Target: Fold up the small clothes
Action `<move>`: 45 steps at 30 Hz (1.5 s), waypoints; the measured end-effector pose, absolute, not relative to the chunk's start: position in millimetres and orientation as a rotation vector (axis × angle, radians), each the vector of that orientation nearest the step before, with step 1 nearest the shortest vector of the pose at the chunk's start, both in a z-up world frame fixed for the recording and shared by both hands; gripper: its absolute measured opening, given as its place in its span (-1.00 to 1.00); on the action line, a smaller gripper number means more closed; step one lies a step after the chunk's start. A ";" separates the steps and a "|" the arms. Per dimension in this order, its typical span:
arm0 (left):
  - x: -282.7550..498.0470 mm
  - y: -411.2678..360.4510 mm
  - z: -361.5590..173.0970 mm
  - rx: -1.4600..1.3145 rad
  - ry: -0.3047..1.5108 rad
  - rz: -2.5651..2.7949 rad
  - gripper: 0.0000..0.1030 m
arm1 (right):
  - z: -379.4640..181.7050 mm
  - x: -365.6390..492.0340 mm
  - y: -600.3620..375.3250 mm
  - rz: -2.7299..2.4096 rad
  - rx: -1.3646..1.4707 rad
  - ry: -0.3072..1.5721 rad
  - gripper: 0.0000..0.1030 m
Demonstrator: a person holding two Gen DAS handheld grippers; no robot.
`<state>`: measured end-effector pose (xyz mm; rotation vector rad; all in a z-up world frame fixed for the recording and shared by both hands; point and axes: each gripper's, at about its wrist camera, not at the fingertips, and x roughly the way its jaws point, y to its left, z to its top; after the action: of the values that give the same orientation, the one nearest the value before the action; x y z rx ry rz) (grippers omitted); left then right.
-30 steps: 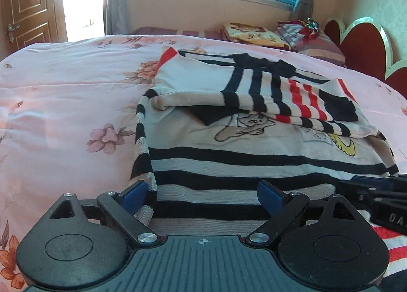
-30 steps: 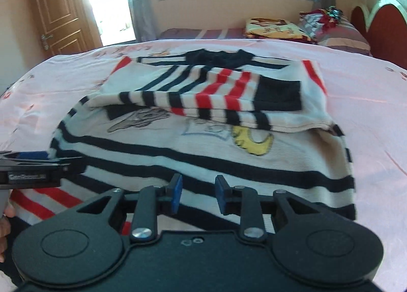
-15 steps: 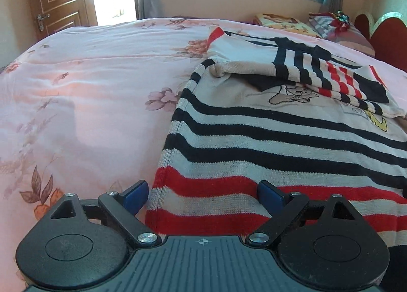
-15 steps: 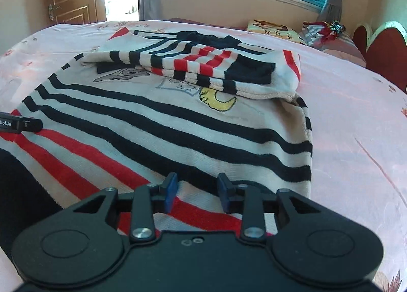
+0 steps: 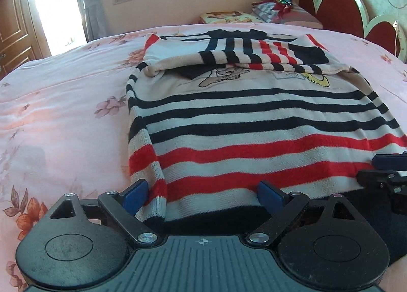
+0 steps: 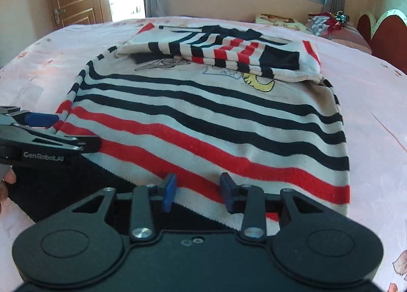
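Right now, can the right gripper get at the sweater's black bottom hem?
Probably yes. The right gripper, whose jaws have just been opening and hold nothing, hangs just above the black hem of the striped sweater. Nothing lies between them; the left gripper stays off to the side.

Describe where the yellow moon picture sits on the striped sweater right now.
In the right wrist view the yellow moon picture lies right of centre on the sweater, just below the folded-in sleeves and above the top black stripe.
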<state>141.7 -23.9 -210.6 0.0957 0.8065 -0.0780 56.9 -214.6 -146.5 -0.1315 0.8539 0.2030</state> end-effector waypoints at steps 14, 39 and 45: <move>95.4 31.8 -190.8 -0.058 0.778 -0.177 0.78 | -123.8 17.1 -169.7 0.129 -0.054 0.819 -0.24; 94.7 22.5 -210.9 -0.035 0.911 -0.143 0.79 | -123.8 -22.6 -217.9 -0.082 0.065 0.837 0.20; 95.7 47.2 -213.3 -0.117 0.922 -0.127 0.78 | -120.5 -13.7 -242.8 -0.132 0.075 0.826 0.26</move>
<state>95.7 47.2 -213.3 -0.1170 0.9224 -0.1268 -13.7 -242.8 -120.5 0.0752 0.8261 -0.1317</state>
